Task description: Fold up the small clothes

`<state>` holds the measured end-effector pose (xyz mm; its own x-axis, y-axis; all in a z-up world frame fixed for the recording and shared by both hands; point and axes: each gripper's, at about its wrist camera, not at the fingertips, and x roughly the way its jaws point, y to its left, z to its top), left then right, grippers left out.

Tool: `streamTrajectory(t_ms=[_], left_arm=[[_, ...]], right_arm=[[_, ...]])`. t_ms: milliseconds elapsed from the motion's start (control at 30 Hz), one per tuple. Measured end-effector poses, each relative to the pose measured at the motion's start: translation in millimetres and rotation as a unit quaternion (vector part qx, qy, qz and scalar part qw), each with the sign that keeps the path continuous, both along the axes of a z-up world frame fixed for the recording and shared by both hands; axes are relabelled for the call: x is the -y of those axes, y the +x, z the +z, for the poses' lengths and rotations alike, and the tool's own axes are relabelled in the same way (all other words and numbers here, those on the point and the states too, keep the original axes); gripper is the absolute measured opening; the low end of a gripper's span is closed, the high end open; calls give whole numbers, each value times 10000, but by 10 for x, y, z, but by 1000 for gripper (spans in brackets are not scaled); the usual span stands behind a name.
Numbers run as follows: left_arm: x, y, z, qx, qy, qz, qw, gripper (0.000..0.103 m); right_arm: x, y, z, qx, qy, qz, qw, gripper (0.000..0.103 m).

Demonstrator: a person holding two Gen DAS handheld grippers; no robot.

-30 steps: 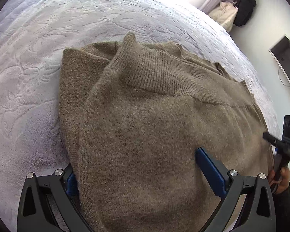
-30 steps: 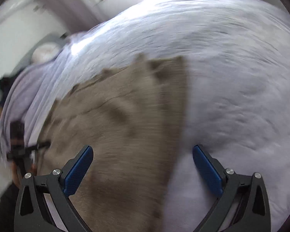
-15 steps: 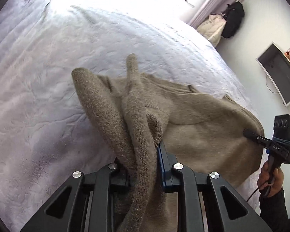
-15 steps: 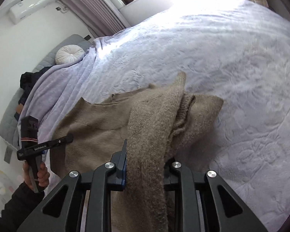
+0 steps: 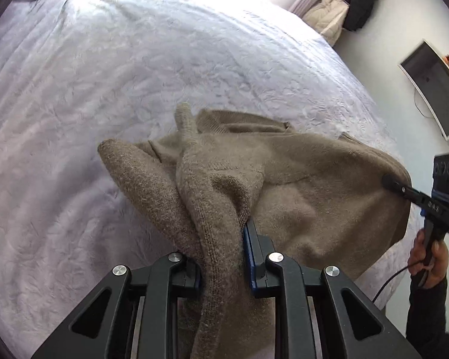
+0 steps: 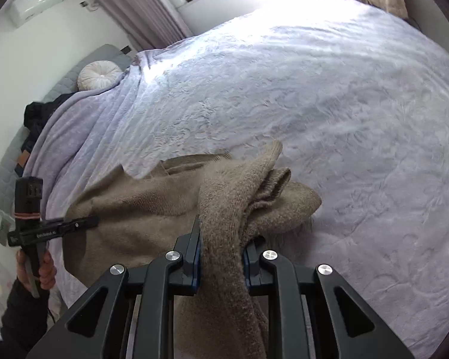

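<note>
You are pinching a bunched fold of the brown knit sweater (image 5: 299, 179) in your left gripper (image 5: 221, 257) and your right gripper (image 6: 220, 257), its body sagging onto the lavender bedspread (image 5: 134, 74). Only the right view is showing the round cushion (image 6: 100, 74); only the left, the wall screen (image 5: 434, 89).

A: The sweater (image 5: 299, 185) is a brown knit, fuzzy and matt, with coarse ribbing along the bunched edge

B: And the bed cover (image 5: 134, 74)?

A: Pale lilac cloth, plush, embossed with a raised pattern. The left gripper (image 5: 223, 257) looks like matt black plastic with shiny metal screw heads and blue pads; the right gripper (image 6: 221, 258) has the same finish
</note>
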<state>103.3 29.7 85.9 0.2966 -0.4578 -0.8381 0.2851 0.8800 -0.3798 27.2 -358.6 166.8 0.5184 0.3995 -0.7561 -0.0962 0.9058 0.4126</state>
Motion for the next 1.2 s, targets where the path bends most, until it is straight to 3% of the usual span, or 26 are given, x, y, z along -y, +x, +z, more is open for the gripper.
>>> streamTrajectory(t_ms=[167, 300, 400, 500, 533, 600, 633, 667, 700, 767, 867, 1000, 1100, 1133, 1200], left_arm=[[-177, -331, 107, 4, -390, 4, 9992, 23], [-345, -714, 146, -202, -705, -45, 9973, 23], [-389, -947, -4, -448, -639, -106, 9969, 23], [-399, -990, -408, -840, -364, -111, 9957, 23], [-443, -983, -572, -994, -388, -89, 9943, 25], [-565, -982, -694, -1111, -719, 41, 9912, 34], [-625, -991, -695, -1092, -746, 119, 9911, 53], [-689, -1012, -668, -1018, -686, 221, 9922, 66], [-747, -1048, -612, -878, -579, 294, 9940, 69], [-842, -1112, -472, -561, -161, 402, 9975, 70], [-939, -1246, -169, 21, 211, 673, 9975, 70], [-717, -1316, 153, 624, -64, 352, 9974, 70], [-392, -1168, 133, 799, 408, 92, 9959, 70], [-339, -1074, 72, 767, 505, 51, 9958, 70], [-319, -834, -122, 430, 323, -19, 9986, 70]], right_arm=[[-35, -361, 202, 253, 5, 216, 9994, 21], [105, -714, 247, 69, 115, 175, 9998, 21], [190, -891, 131, -145, 287, 190, 9993, 21], [216, -966, -180, -531, 121, 202, 9983, 22], [215, -978, -325, -708, -72, 185, 9973, 27], [246, -1005, -524, -958, -406, 116, 9945, 49], [291, -1037, -596, -1056, -571, 30, 9928, 70], [345, -1069, -614, -1057, -631, -59, 9924, 77], [418, -1113, -593, -995, -655, -163, 9927, 78], [521, -1181, -480, -832, -748, -314, 9932, 78], [411, -1284, -105, -129, -1496, -417, 9878, 78], [-25, -1262, 207, 645, -1849, 154, 9805, 82], [-194, -950, 53, 446, -2166, 363, 9746, 82], [-177, -826, 0, 340, -2113, 319, 9763, 82], [-80, -535, -182, -9, -1657, 388, 9854, 82]])
